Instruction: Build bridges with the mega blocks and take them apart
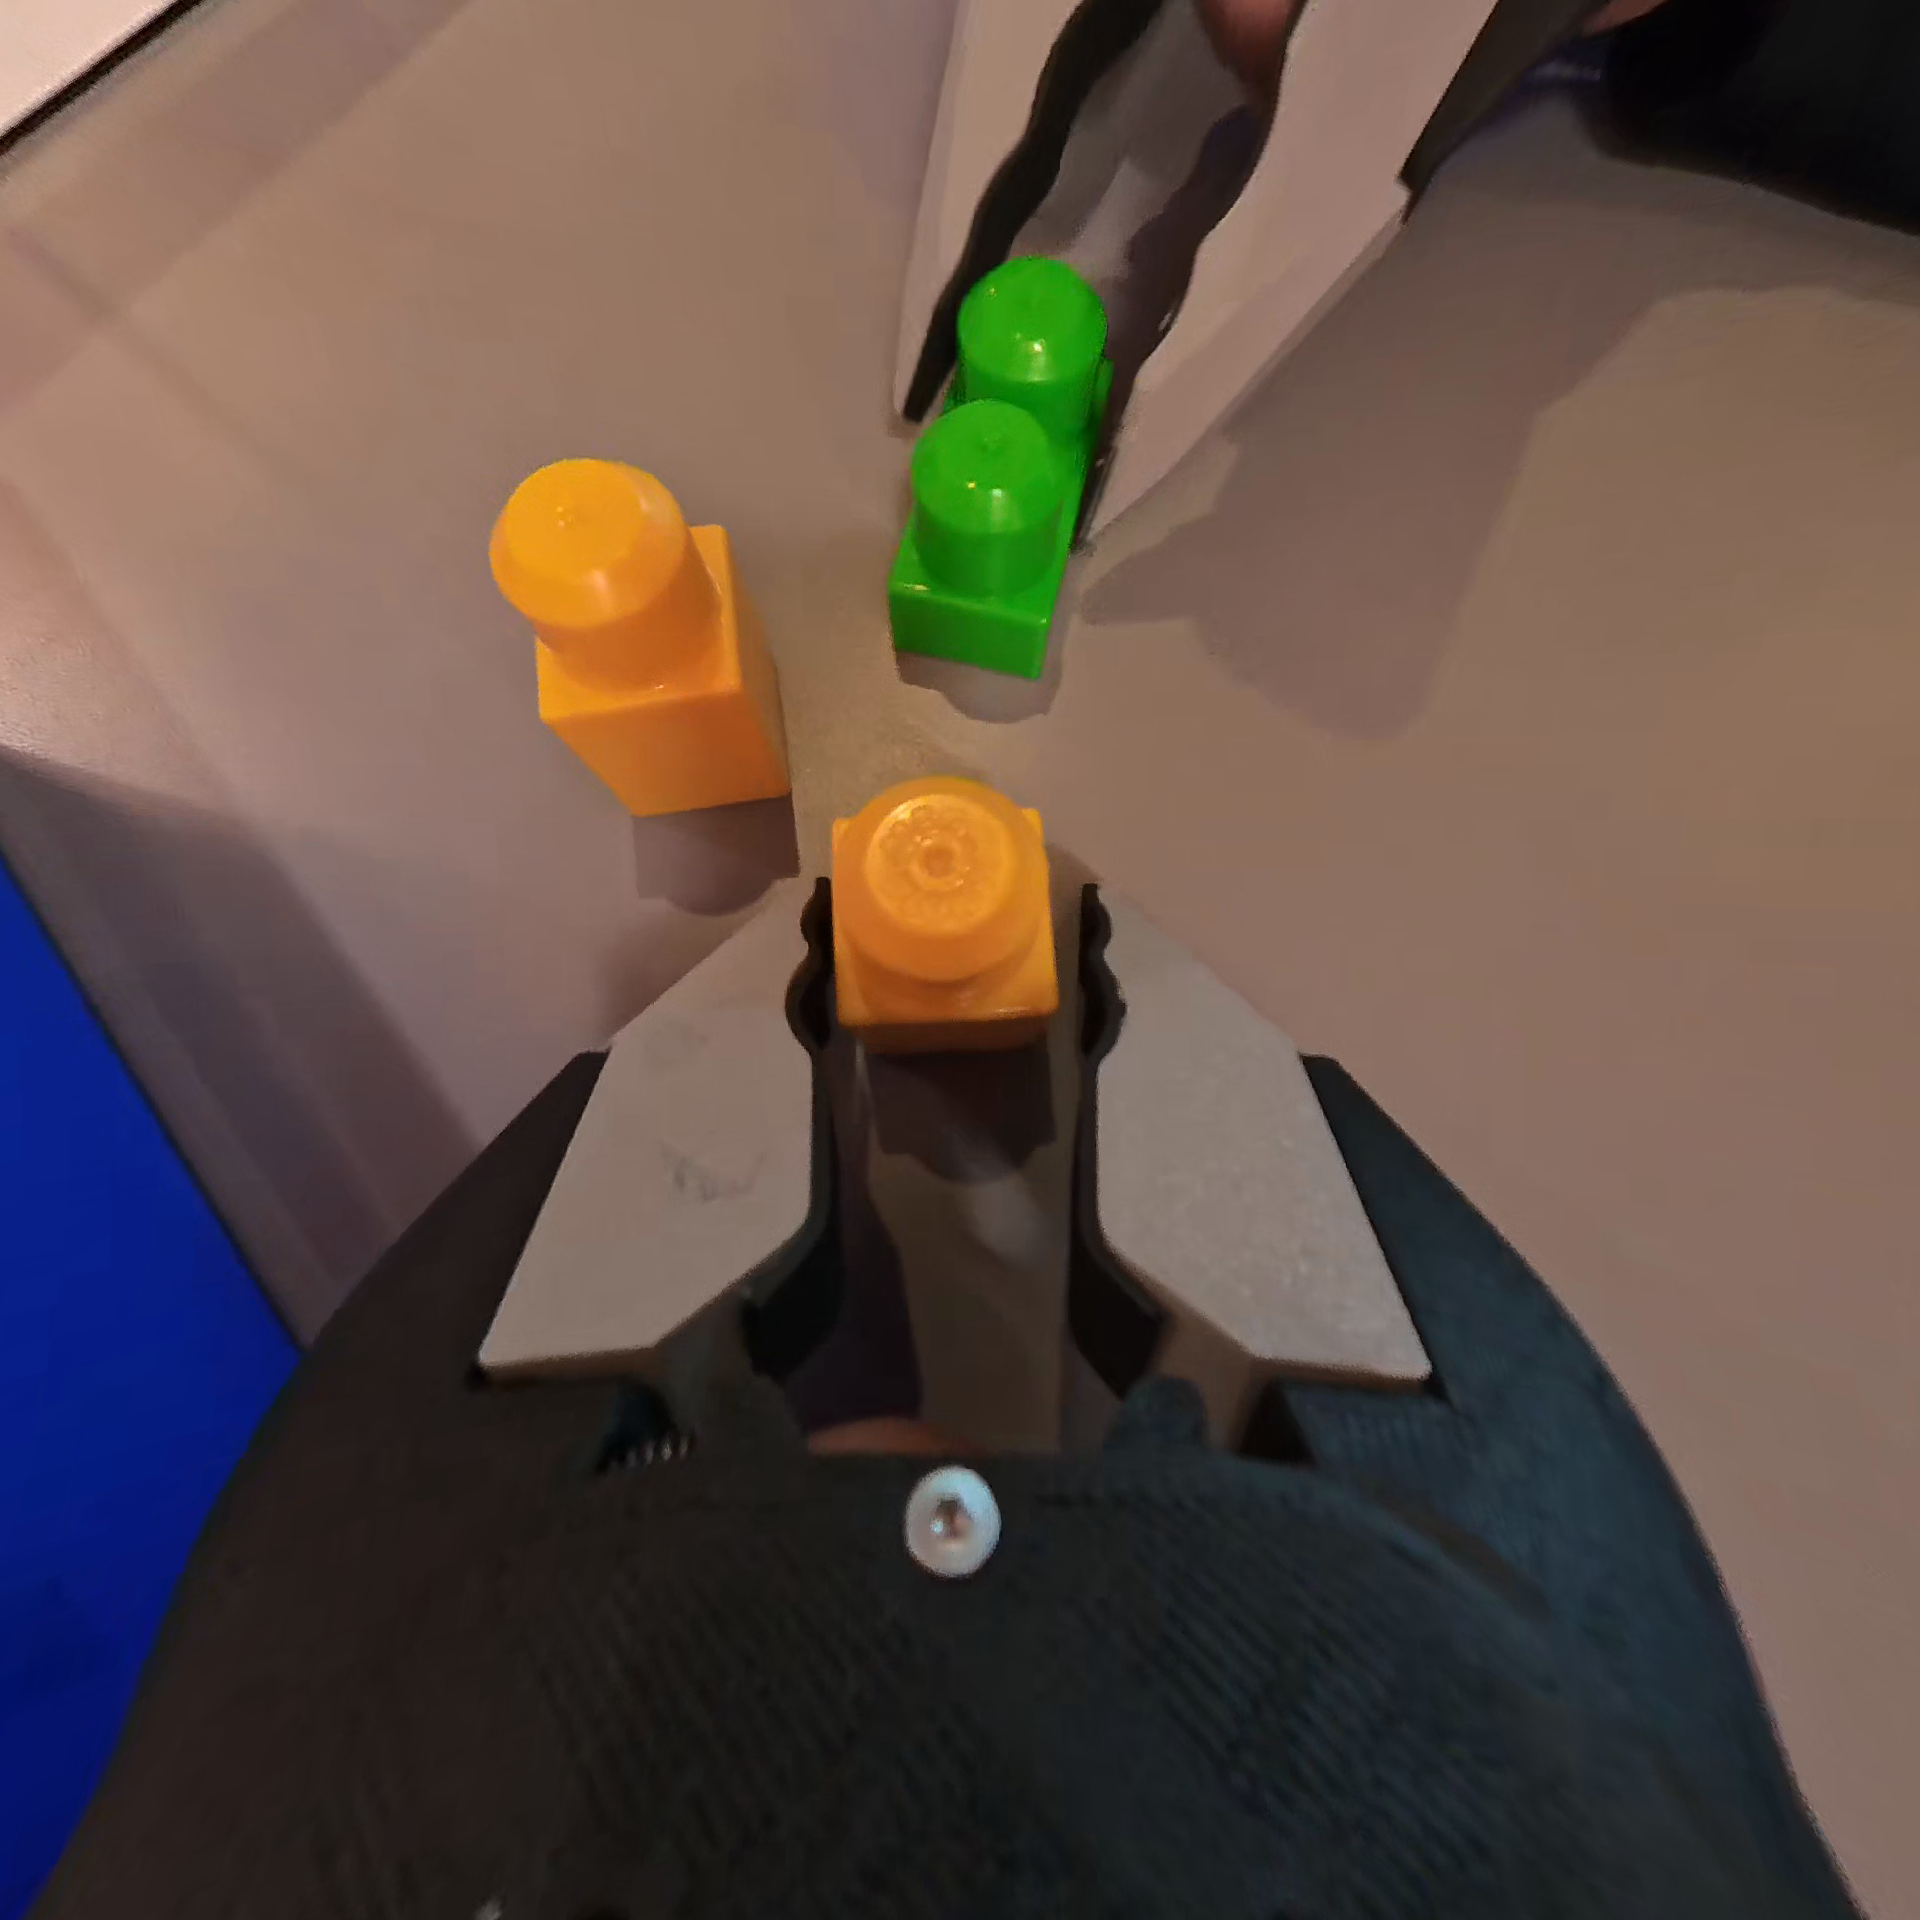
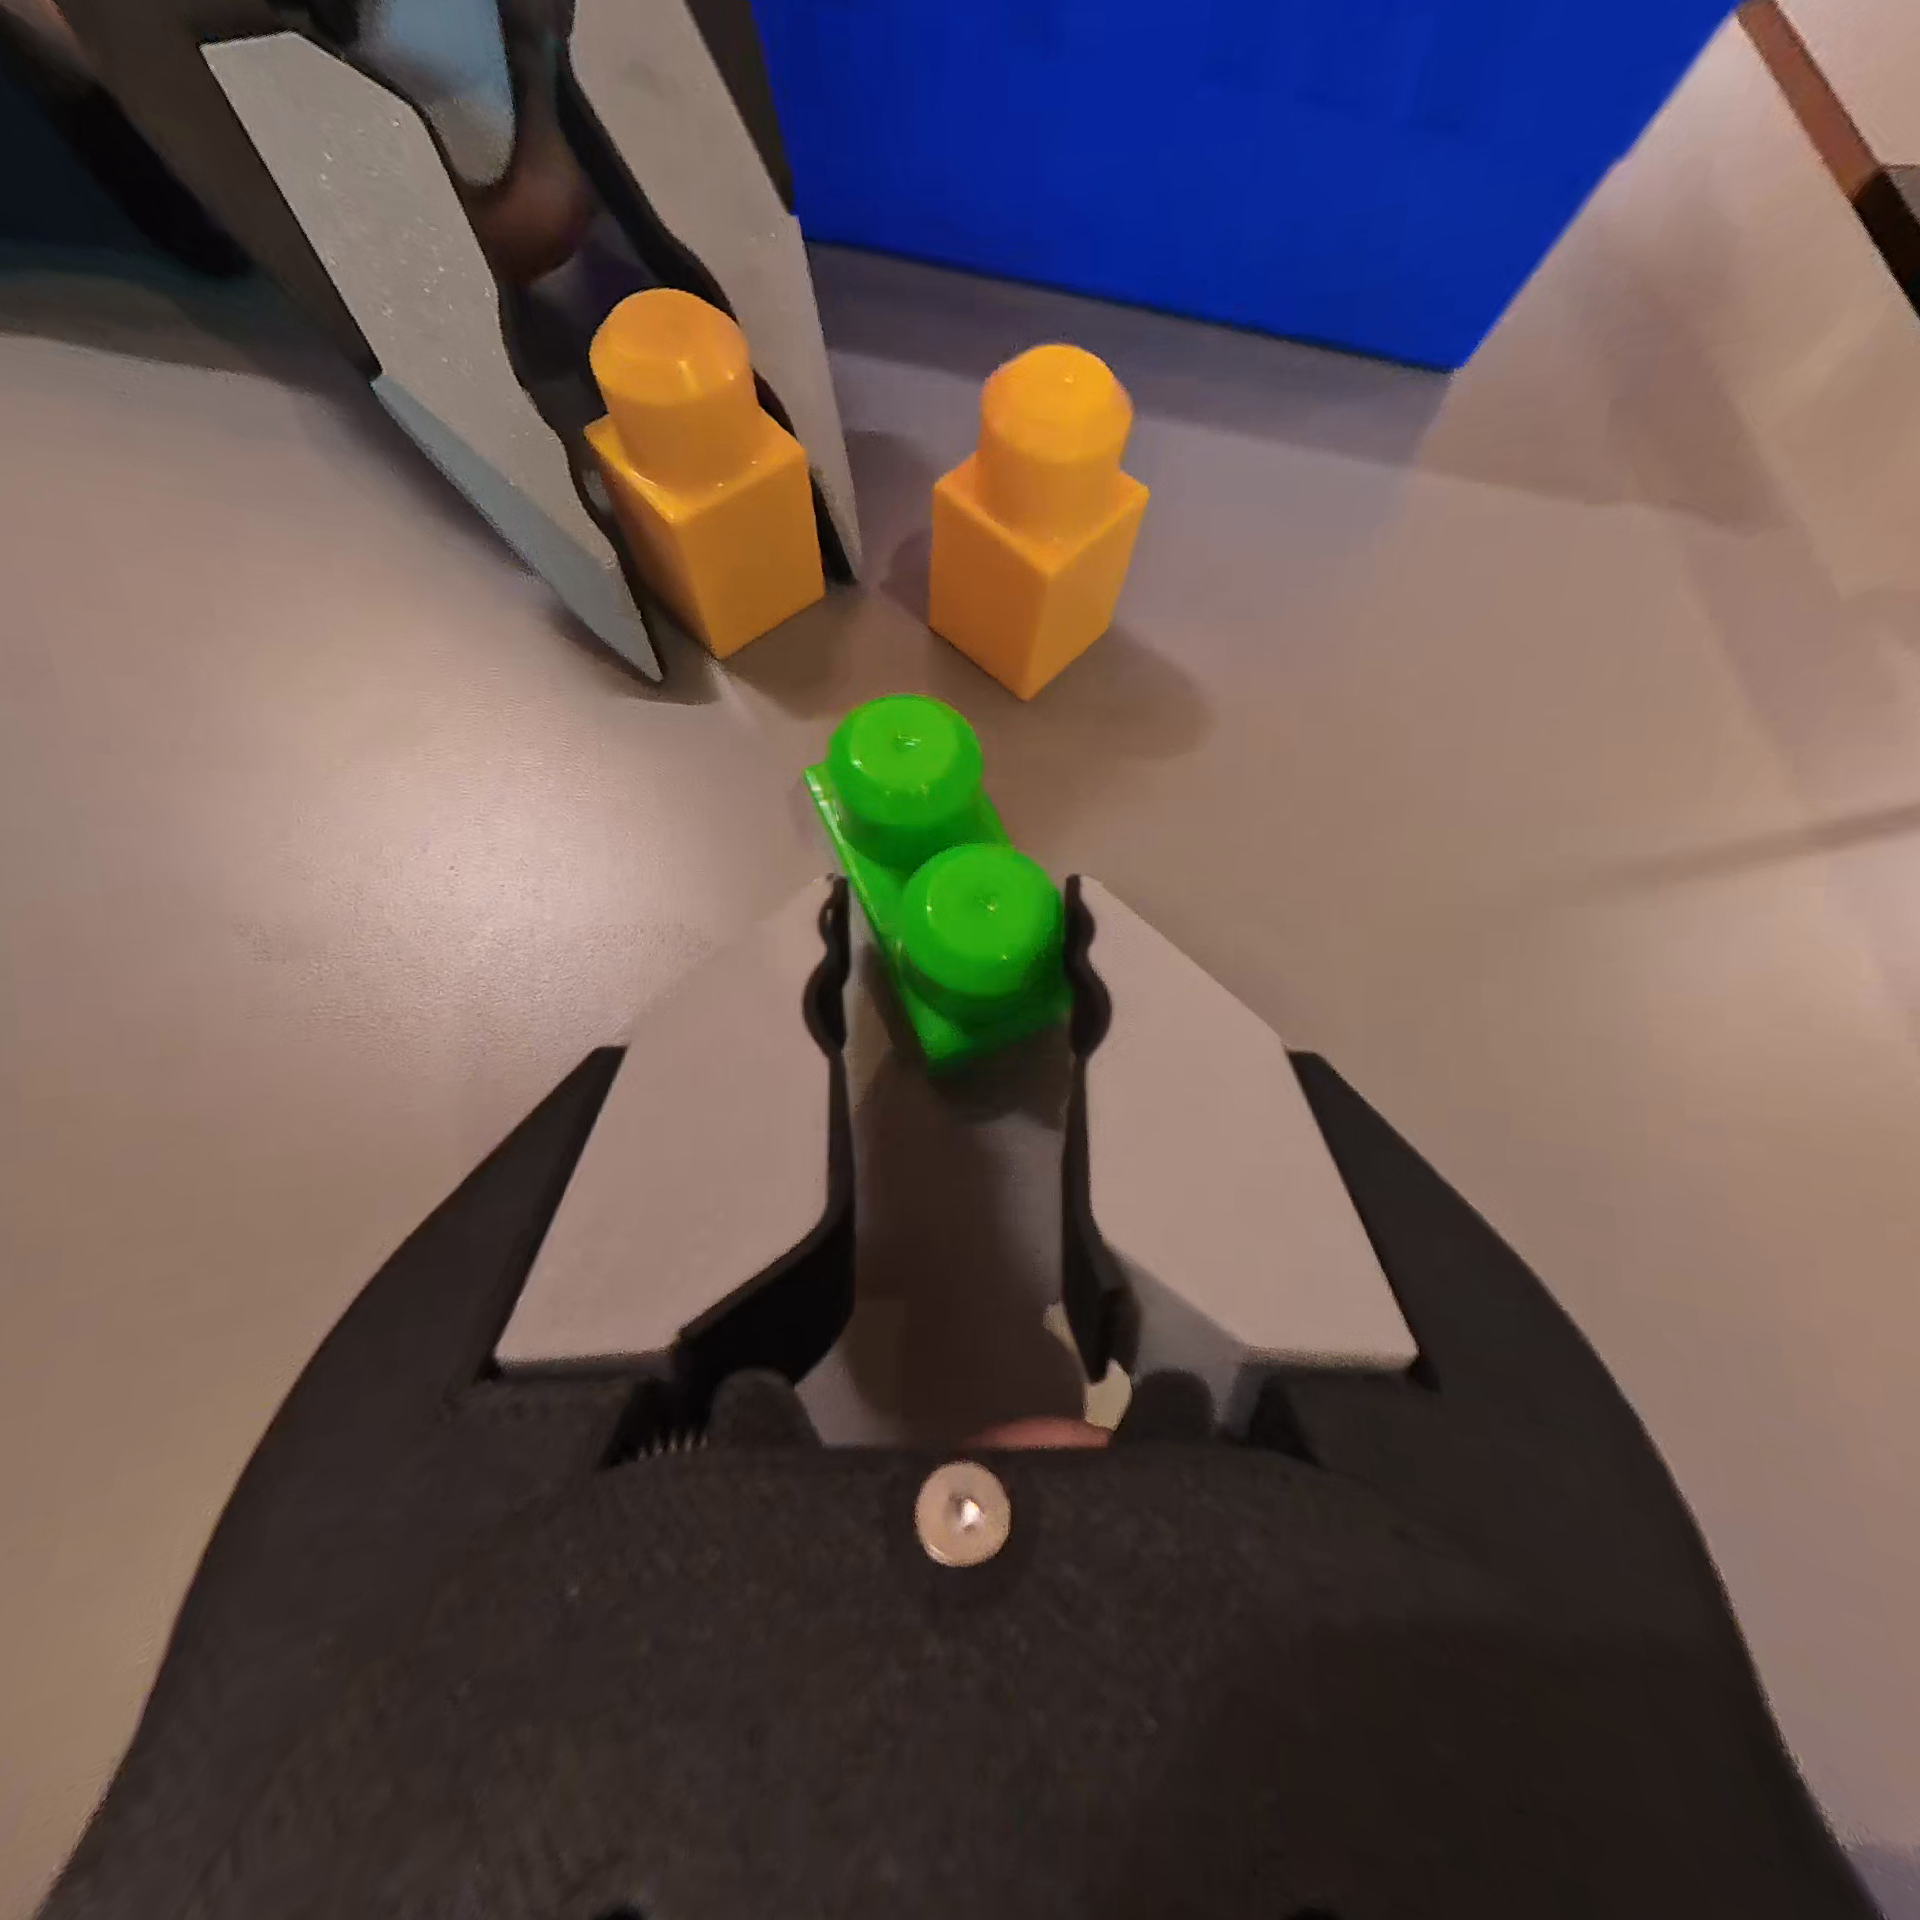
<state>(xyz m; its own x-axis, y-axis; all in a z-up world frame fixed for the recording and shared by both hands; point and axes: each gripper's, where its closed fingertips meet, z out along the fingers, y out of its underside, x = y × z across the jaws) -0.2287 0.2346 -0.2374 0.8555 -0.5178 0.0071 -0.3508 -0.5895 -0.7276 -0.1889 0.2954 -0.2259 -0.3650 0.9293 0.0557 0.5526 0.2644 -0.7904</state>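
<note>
The green two-stud block stands on the grey table, studs up. The right gripper straddles its near end: the right pad touches the block's side, while a slim gap shows between the left pad and the block, so nothing is pinched yet. Beyond the green block stand two orange single-stud blocks, both upright. The nearer-left one sits between the fingers of the left gripper; its left pad touches the block, a sliver of space remains at the other (jaws part-spread, not clamping). The free orange block stands just beside the green block, untouched. A blue panel lies past the orange blocks.
</note>
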